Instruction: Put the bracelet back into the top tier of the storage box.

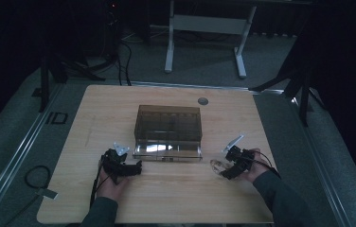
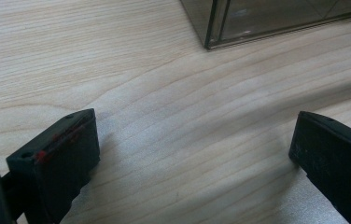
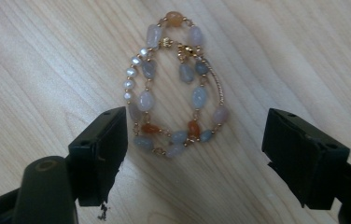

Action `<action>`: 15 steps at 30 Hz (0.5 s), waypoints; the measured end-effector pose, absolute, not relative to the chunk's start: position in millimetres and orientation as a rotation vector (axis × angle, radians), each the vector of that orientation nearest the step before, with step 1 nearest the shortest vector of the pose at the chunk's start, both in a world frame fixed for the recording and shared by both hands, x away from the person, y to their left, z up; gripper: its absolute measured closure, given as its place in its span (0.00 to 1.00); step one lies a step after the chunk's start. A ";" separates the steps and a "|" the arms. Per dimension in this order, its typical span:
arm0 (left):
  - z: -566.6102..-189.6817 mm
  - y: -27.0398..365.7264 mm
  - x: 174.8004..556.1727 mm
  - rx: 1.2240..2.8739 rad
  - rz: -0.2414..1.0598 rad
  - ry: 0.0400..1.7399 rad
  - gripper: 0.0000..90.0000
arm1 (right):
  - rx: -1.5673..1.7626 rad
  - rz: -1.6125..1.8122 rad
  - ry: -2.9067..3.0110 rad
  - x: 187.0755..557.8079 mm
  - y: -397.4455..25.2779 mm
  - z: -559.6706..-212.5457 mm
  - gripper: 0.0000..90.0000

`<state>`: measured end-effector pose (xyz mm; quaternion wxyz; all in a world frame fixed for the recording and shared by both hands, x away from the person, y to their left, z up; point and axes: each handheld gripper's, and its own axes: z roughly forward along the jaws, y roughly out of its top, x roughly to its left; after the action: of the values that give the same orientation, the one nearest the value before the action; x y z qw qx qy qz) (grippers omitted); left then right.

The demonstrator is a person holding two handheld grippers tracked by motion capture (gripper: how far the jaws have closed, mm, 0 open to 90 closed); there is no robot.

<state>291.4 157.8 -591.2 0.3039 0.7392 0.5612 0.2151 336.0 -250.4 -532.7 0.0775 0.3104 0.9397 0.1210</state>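
My right gripper (image 3: 194,140) hovers with jaws spread wide over the beaded bracelet (image 3: 173,88) lying near the worktop's (image 1: 166,198) front right, ready to pinch it. My left gripper (image 2: 194,149) rests, released, beside the smoky box's (image 1: 168,127) front corner.

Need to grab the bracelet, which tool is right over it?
The right tool: the beaded bracelet lies on the table between its open jaws. The left tool has bare wood.
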 end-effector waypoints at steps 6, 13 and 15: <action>-591.2 157.8 291.5 1.958 0.570 1.486 0.02 | 0.885 0.306 2.848 336.8 -243.0 -536.5 0.24; -591.2 157.8 291.5 1.959 0.570 1.487 0.02 | 0.853 0.234 2.886 341.4 -237.3 -540.1 0.26; -591.2 157.9 291.4 1.960 0.569 1.486 0.02 | 0.852 0.220 2.902 342.1 -236.3 -540.5 0.28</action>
<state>291.4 157.9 -591.2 0.3036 0.7398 0.5607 0.2149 342.1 -236.3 -540.5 0.0543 0.2806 0.9556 0.0724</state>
